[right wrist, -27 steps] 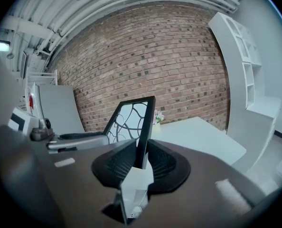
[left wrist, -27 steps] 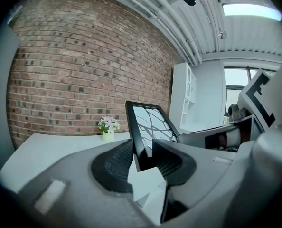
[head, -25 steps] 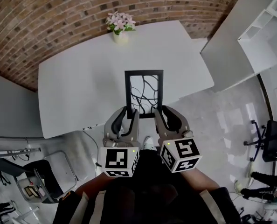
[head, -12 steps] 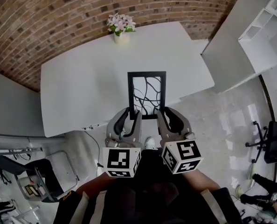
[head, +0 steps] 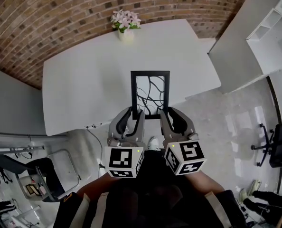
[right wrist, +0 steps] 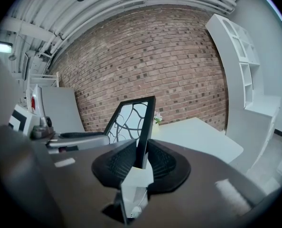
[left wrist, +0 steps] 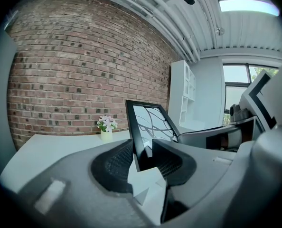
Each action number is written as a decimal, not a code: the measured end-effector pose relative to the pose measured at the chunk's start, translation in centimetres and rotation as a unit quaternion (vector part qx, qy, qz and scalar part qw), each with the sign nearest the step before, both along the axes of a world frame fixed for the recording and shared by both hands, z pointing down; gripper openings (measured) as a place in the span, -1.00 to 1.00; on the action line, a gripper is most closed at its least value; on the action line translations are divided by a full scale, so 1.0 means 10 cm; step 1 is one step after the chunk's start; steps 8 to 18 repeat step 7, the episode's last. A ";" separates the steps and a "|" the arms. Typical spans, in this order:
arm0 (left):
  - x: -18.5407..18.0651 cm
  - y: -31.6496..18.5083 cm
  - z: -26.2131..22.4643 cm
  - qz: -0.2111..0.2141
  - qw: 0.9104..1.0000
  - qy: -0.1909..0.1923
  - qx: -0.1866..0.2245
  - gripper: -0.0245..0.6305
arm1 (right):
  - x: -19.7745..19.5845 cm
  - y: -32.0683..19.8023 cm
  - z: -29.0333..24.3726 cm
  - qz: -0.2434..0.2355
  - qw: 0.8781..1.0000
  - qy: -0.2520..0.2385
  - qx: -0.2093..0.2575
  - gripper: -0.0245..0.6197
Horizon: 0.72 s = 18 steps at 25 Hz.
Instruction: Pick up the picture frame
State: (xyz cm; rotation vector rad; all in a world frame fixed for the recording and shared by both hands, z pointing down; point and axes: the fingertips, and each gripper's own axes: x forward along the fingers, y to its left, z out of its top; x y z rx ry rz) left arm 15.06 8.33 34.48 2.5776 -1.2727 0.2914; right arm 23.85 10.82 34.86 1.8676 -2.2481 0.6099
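Grip hasn't changed since a second ago: left gripper (head: 135, 112) and right gripper (head: 165, 112) each pinch a near corner of the black rectangular picture frame (head: 150, 95) with branchy black lines inside. It's held tilted over the near edge of the white table (head: 84, 89). Bare tabletop on both sides; pink flowers in a white pot (head: 125, 25) sit well back by the brick wall (head: 60, 13).

White table (head: 84, 80), plain matte top, with its far edge running beside a brick wall (head: 46, 23). We note one object standing directly on it: a small pale vase of pink and white flowers (head: 125, 27), upright near the middle of that far edge. The table stands on a glossy pale floor (head: 217, 127).
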 end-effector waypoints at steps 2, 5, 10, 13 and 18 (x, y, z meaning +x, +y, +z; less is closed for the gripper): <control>0.02 -0.01 0.00 0.001 1.000 -0.001 -0.001 -0.57 | 0.02 -0.01 0.00 0.001 1.000 -0.001 0.000 -0.70; 0.06 -0.01 -0.01 0.002 1.000 -0.001 -0.002 -0.57 | 0.06 0.00 -0.01 0.003 1.000 -0.001 0.000 -0.70; 0.08 0.00 -0.02 0.003 1.000 -0.001 -0.002 -0.58 | 0.08 0.00 -0.02 0.003 1.000 -0.001 0.001 -0.70; 0.08 0.00 -0.02 0.003 1.000 -0.001 -0.002 -0.58 | 0.08 0.00 -0.02 0.003 1.000 -0.001 0.001 -0.70; 0.08 0.00 -0.02 0.003 1.000 -0.001 -0.002 -0.58 | 0.08 0.00 -0.02 0.003 1.000 -0.001 0.001 -0.70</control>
